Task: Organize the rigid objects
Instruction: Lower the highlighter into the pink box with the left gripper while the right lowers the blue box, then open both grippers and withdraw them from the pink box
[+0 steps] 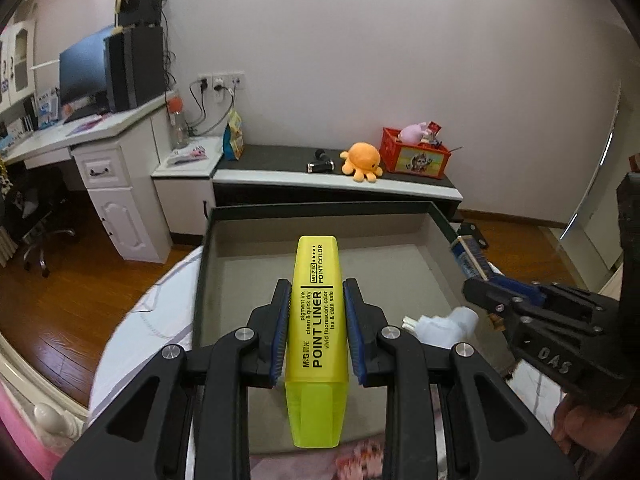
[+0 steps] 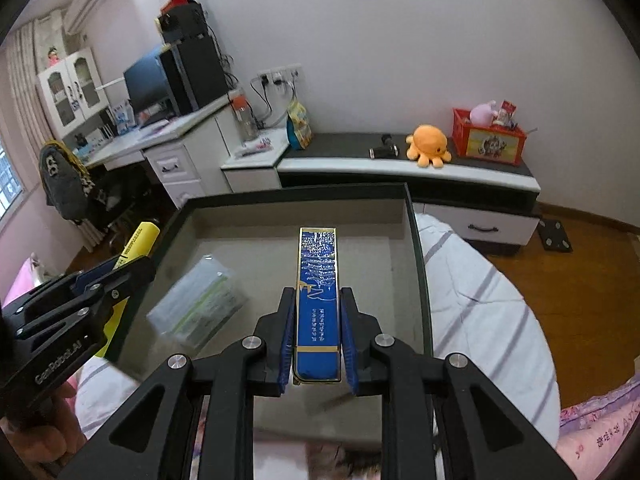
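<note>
My left gripper (image 1: 317,292) is shut on a yellow highlighter (image 1: 317,320) and holds it above a dark-rimmed open box (image 1: 320,210) with a grey inside, on the bed. My right gripper (image 2: 318,300) is shut on a slim blue box with gold edges (image 2: 318,280) and holds it over the same open box (image 2: 304,192). A white plastic piece (image 1: 440,326) lies in the box at the right. A clear packet (image 2: 200,304) lies in the box at the left. The right gripper (image 1: 520,300) shows at the right of the left wrist view, and the left gripper (image 2: 96,280) at the left of the right wrist view.
The box rests on a bed with a white striped cover (image 2: 480,300). Behind it runs a low cabinet (image 1: 340,184) with an orange plush octopus (image 1: 362,160), a red crate (image 1: 414,154) and a small dark object (image 1: 320,166). A white desk (image 1: 100,132) with a monitor stands at the left.
</note>
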{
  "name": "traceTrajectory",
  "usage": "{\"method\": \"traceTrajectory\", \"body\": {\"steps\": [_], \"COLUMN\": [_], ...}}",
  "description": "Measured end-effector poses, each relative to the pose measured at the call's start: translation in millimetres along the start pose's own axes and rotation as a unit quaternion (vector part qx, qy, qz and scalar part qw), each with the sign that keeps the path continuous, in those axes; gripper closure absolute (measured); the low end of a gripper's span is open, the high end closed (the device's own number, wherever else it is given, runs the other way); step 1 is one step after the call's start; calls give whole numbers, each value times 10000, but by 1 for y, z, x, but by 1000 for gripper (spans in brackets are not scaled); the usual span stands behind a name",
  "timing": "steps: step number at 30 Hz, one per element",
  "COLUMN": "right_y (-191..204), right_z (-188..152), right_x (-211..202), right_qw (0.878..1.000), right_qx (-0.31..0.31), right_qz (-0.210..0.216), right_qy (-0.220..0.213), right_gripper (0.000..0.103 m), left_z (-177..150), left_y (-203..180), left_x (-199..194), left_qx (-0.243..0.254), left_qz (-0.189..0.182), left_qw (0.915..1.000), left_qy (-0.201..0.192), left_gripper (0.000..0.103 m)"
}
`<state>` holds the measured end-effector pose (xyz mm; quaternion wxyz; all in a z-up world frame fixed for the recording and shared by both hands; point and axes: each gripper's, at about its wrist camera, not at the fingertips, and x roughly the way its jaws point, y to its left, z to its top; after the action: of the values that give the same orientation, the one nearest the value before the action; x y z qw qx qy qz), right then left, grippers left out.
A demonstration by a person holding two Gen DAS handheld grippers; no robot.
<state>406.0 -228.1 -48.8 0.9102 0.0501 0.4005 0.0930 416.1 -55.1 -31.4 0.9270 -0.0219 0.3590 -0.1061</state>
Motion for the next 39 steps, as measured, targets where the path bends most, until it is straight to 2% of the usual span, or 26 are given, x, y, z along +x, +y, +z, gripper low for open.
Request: {"method": "traceTrajectory", "body": {"steps": [8,10,11,13,14,15,16,17,20,21,28,39], "right_y": [-9,-9,-10,-10,-9,-9,-9,-10,-10,-9,-2,10], "right_z": [0,1,1,0,-1,-2,-2,-3,-7,-9,-28,-95], "right_x": [28,30,28,24,21,19,16,10,-2,-8,-56,-138], "right_qw": [9994,9994,9995,9997,9997,9998,9998,9999,9997,9996,9982,9945], "right_qx": [28,22,39,39,34,37,57,104,216,215,370,413], "right_qz": [-103,-119,-104,-71,-55,-45,-93,-83,-110,-180,-240,-442], "right_qy": [317,317,290,251,223,192,152,100,16,-39,-404,-851], "right_gripper": [80,68,63,43,36,24,20,19,11,0,0,0], "left_z": [-1,-3,-3,-3,-4,-4,-4,-5,-6,-7,-30,-96], "left_y": [-11,-11,-11,-11,-11,-11,-9,-8,-5,-5,5,21], "left_x": [33,31,30,23,18,11,5,-5,-26,-34,-88,-154], "left_qx": [64,60,68,98,104,92,66,29,49,87,29,-312], "left_qz": [-48,-9,-8,37,84,143,190,247,327,373,453,723], "left_qw": [9997,9997,9997,9999,9999,9998,9997,9994,9984,9982,9963,9937], "left_qy": [246,226,213,116,56,-53,-144,-259,-458,-469,-730,-800], "left_gripper": [76,75,71,56,38,23,15,2,0,0,0,0]}}
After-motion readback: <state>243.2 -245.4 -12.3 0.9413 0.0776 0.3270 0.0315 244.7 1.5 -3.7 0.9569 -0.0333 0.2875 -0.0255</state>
